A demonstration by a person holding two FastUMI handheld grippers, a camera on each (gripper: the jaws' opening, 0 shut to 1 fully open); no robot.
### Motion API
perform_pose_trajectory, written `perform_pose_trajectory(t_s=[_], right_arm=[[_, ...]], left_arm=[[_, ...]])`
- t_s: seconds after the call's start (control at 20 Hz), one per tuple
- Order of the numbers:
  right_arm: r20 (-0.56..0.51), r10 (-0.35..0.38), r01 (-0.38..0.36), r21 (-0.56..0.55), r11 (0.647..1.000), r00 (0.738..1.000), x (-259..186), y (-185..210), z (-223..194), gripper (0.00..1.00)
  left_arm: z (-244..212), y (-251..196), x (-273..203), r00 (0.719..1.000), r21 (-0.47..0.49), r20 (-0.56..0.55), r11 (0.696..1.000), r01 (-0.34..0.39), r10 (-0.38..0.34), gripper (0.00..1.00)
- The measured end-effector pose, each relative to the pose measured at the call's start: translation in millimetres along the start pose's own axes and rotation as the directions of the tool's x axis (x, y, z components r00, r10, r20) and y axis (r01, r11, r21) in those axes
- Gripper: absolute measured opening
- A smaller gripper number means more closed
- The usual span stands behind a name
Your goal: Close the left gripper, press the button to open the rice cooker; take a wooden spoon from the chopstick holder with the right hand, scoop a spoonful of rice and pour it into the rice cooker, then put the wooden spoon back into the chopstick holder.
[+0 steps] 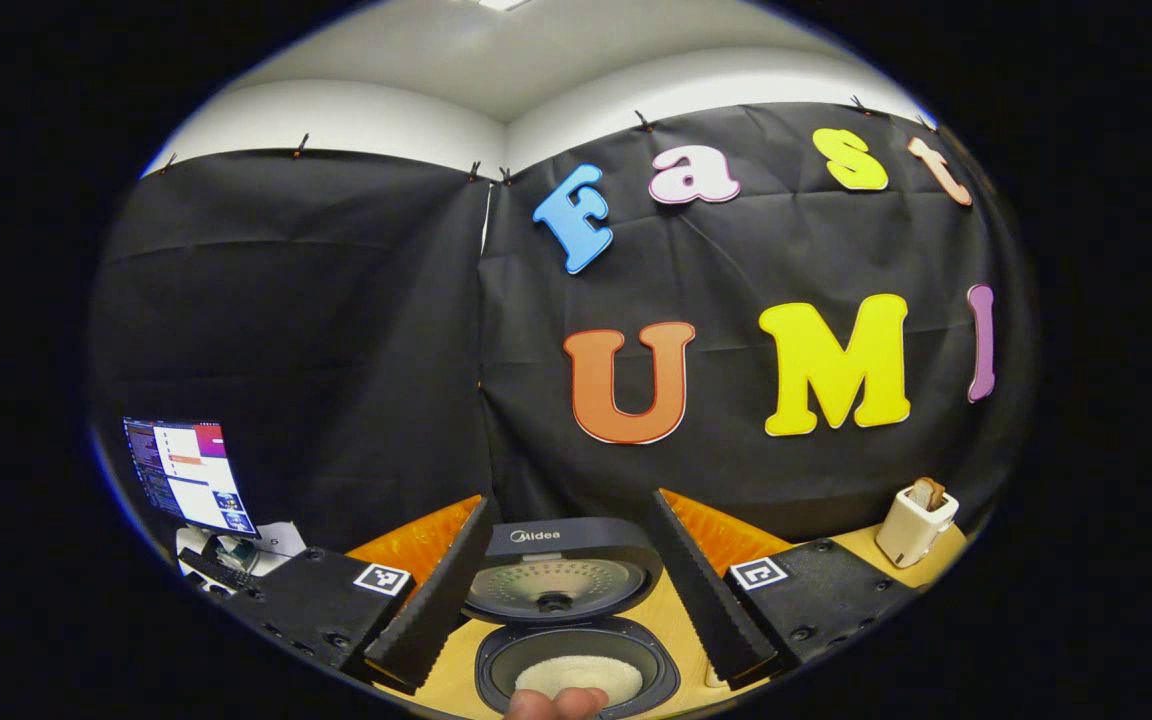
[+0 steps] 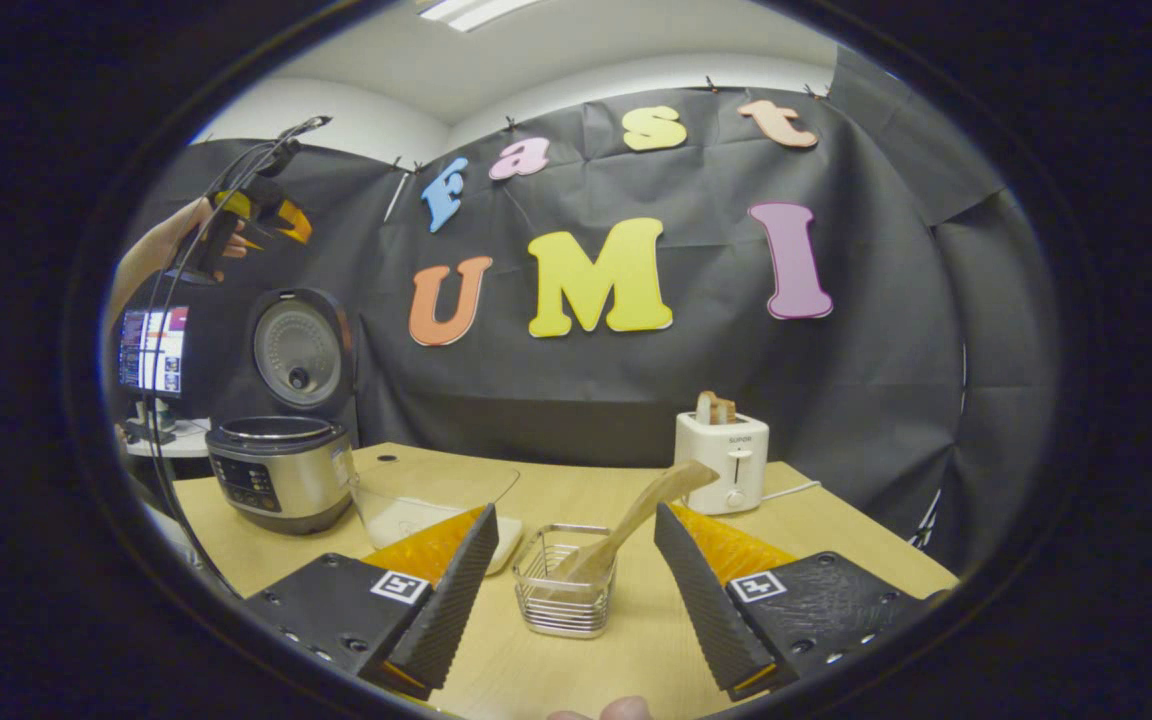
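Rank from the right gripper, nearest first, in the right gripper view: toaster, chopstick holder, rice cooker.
From the right gripper:
1. chopstick holder, just ahead between the fingers, wooden spoon leaning in it.
2. toaster, farther back, slightly to the view's right.
3. rice cooker, far to the view's left, lid up.
Ranks 2 and 3 are close.

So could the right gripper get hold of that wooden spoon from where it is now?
Probably yes. The right gripper has its jaws open, and the wooden spoon leans out of the wire chopstick holder straight ahead between them, handle up and free, with nothing in front of it.
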State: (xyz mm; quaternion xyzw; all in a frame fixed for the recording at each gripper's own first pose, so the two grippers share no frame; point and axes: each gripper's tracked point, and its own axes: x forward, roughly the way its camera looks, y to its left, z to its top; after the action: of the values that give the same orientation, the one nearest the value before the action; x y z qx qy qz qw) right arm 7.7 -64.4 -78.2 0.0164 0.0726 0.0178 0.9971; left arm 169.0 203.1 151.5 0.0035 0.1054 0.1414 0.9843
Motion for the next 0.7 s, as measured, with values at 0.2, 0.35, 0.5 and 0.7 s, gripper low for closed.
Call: perform_pose_trajectory(t_s=[0.2, 0.35, 0.5, 0.7], right_arm=[[-0.010, 0.000, 0.000, 0.031, 1.000, 1.000, 6, -4, -6, 0.92], [-0.055, 0.006, -0.004, 0.041, 0.999, 0.998, 12, -5, -18, 0.93], [-0.060, 0.005, -0.001, 0.063, 0.998, 0.998, 12, -7, -19, 0.94], [-0.074, 0.048, -0.042, 0.082, 0.996, 0.996, 10, 3, -18, 0.92]], left_arm=[[-7, 8, 35, 0.994, -0.020, -0.103, 1.000, -0.023, 0.021, 1.00], [-18, 8, 56, 0.982, -0.033, -0.187, 0.999, -0.035, 0.028, 1.00], [-28, 18, 72, 0.971, -0.014, -0.231, 0.998, -0.062, 0.058, 1.00], [-47, 25, 86, 0.948, 0.014, -0.309, 0.997, -0.074, 0.074, 1.00]])
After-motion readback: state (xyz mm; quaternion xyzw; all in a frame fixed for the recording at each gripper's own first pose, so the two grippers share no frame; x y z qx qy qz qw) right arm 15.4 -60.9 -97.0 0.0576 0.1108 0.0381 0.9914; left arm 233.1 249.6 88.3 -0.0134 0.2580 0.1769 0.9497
